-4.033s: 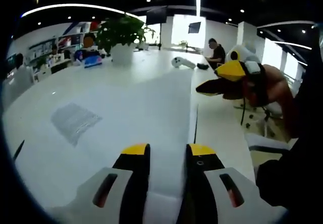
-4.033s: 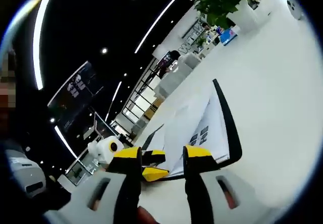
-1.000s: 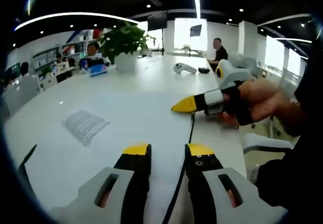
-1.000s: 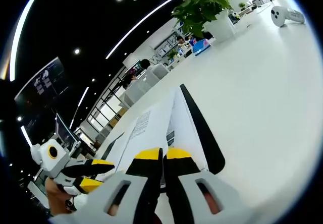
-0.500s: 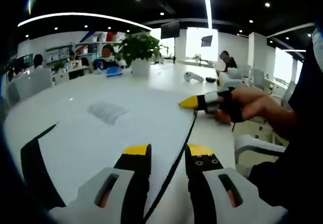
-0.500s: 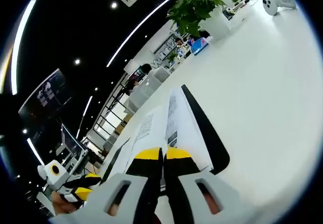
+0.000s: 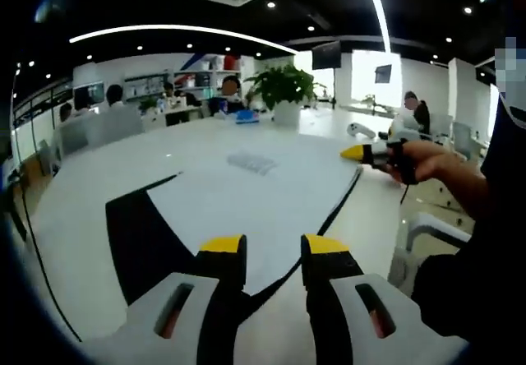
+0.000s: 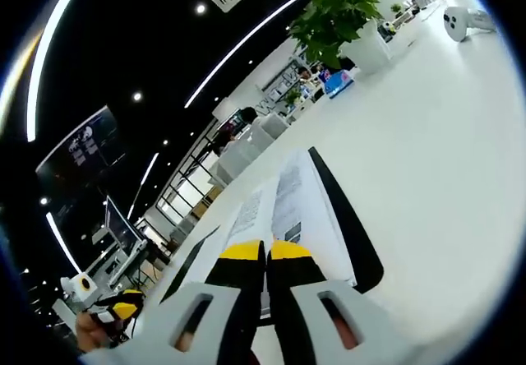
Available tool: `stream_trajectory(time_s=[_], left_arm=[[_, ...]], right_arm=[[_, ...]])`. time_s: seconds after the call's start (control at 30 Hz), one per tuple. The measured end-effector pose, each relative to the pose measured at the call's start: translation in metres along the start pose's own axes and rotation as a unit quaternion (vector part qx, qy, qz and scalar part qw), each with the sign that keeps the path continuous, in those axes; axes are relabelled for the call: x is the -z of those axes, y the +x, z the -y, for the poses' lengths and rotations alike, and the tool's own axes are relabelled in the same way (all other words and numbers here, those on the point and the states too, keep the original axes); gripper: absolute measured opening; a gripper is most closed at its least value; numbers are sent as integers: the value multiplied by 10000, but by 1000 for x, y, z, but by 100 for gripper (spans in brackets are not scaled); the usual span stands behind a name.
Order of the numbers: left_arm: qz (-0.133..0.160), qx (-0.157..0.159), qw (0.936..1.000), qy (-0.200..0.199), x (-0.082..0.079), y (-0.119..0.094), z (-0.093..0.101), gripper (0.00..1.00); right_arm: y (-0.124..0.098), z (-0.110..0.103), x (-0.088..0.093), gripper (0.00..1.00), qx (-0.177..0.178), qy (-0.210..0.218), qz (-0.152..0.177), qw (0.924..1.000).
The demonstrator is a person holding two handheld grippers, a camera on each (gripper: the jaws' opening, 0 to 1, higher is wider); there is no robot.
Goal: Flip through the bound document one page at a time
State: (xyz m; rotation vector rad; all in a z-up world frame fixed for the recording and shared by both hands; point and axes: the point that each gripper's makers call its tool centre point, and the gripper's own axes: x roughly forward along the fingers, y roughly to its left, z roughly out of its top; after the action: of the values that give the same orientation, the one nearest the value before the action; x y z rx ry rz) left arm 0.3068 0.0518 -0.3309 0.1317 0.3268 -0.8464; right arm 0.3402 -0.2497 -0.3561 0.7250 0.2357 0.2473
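bound document [image 8: 288, 209] lies open on the white table [image 8: 427, 159], spine running away; right gripper [image 8: 265, 254] pinches a page, left gripper [image 7: 263, 246] parted, empty.

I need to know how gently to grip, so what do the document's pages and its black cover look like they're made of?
The pages look like thin matte white paper: printed text, and a sheet bowing up where the right gripper pinches it. The black cover looks like a flat, smooth sheet, perhaps plastic or coated card; its dull sheen leaves that open.
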Motion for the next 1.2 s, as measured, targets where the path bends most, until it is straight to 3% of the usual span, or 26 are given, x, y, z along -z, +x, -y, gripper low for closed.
stream_trajectory(time_s=[0.33,0.57,0.8,0.87,1.2], left_arm=[[-39,-214,9994,-279,18,-11,-18,28],[-76,-137,9996,-226,19,-8,-17,28],[-36,-132,9996,-261,20,-8,-14,28],[-32,-148,9995,-275,21,-10,-14,28],[-31,-241,9992,-314,25,-22,-17,28]], right_arm=[[1,0,0,2,157,-415,-85,9990],[-2,-12,-6,2,197,-1132,26,9934],[-1,-31,-9,2,226,-2025,62,9790],[0,-36,-10,2,254,-2341,58,9719],[2,-59,-12,2,262,-3122,174,9495]])
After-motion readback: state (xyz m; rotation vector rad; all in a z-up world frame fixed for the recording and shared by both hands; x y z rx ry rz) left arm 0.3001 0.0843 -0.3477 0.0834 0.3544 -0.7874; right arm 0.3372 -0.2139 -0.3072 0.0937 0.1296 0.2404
